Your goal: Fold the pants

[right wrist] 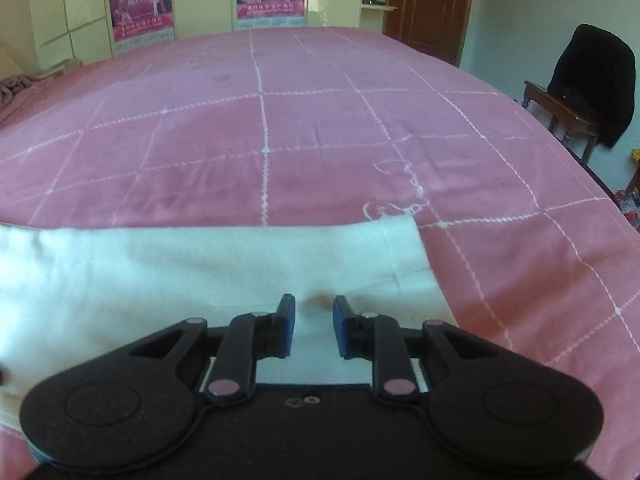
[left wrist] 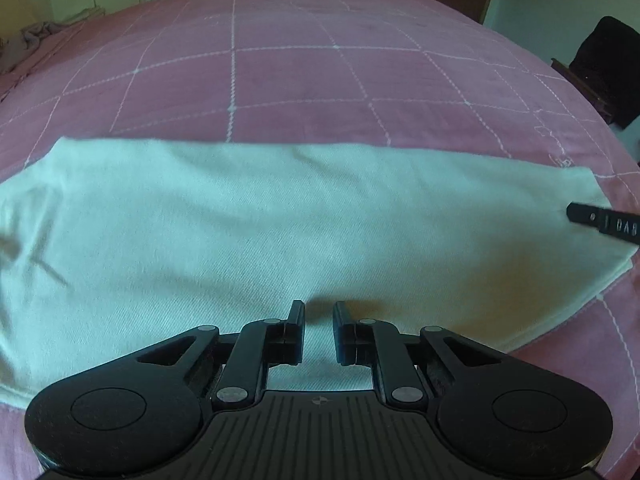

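White pants (left wrist: 280,220) span the pink bedspread (left wrist: 300,80); both claws (left wrist: 319,312) (right wrist: 314,306) gape slightly, seemingly empty.

You are in a bedroom at home.

You are looking across a big bed with a pink sheet crossed by thin white lines (right wrist: 320,128). Behind it stand pale yellow cupboard doors (right wrist: 80,12) with bright pink posters (right wrist: 140,4) on them. You can see a brown wooden door (right wrist: 430,8) and a wooden chair with dark cloth over its back (right wrist: 592,84).
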`<act>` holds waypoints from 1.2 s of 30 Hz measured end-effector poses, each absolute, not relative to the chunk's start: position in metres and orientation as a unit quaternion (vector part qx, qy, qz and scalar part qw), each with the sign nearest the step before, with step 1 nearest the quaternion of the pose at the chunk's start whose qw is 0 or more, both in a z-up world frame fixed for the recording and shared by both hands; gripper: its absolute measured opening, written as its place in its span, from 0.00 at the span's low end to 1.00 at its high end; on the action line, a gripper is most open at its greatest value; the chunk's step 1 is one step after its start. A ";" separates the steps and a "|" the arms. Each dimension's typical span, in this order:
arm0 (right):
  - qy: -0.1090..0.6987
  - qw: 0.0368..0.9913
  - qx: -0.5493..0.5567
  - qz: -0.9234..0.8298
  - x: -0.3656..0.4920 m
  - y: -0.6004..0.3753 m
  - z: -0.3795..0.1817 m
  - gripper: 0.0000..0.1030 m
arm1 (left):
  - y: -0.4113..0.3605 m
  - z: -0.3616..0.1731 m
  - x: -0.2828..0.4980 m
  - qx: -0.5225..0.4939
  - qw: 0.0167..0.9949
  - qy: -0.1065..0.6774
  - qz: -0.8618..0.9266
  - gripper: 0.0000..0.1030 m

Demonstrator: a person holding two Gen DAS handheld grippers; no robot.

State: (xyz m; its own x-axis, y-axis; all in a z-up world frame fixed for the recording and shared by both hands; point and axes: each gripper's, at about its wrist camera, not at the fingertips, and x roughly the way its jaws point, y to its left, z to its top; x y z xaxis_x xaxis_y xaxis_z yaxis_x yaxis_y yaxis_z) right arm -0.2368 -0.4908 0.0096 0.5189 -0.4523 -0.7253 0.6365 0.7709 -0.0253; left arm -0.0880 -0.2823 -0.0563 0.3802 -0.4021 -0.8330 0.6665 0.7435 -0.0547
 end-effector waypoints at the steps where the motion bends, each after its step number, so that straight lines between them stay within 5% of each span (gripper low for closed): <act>1: 0.372 0.868 0.125 -0.304 -0.238 -0.483 0.011 0.21 | -0.289 -0.056 -0.086 0.146 0.816 0.454 -0.326 0.13; 5: 0.413 0.862 0.068 -0.285 -0.239 -0.457 -0.015 0.22 | -0.302 -0.072 -0.089 0.175 0.812 0.456 -0.320 0.15; 36: 0.393 0.862 0.113 -0.300 -0.263 -0.418 0.005 0.42 | -0.280 -0.064 -0.102 0.154 0.830 0.449 -0.293 0.33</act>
State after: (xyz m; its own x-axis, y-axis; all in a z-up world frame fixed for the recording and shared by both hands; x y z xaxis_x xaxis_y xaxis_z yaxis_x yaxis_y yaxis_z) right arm -0.2635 -0.4183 0.0052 0.5108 -0.4286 -0.7452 0.6069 0.7937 -0.0406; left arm -0.1017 -0.2797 -0.0636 0.4255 -0.3483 -0.8353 0.6251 0.7805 -0.0071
